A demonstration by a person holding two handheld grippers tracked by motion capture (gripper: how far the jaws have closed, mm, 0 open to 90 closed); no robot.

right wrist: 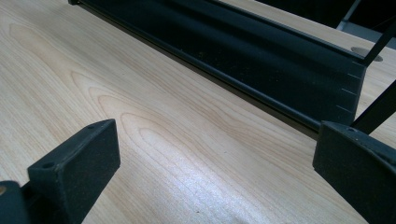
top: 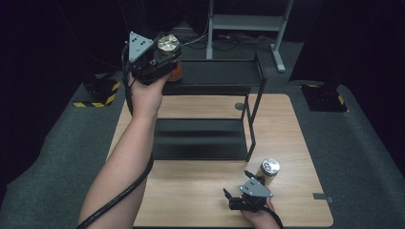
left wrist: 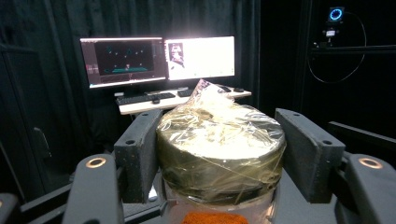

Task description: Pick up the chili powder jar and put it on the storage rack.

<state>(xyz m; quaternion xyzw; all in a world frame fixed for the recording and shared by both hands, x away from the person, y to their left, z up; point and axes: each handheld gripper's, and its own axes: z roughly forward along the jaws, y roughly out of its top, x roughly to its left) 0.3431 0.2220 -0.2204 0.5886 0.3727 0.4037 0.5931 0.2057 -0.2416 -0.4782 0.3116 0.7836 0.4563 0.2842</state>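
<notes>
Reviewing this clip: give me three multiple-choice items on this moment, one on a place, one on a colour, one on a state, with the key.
1. Where is the jar?
A. at the rack's top shelf
B. on the table
C. on the floor

2. What colour is the jar's lid?
A. blue
B. gold
C. white

3. How are the right tongs?
A. shut on the can
B. open, holding nothing
C. shut on the jar

Key: 1 A, the left tongs hold it there. 2 B, gold under plastic wrap. 3 B, bare table shows between the jaws; the can stands beside them.
</notes>
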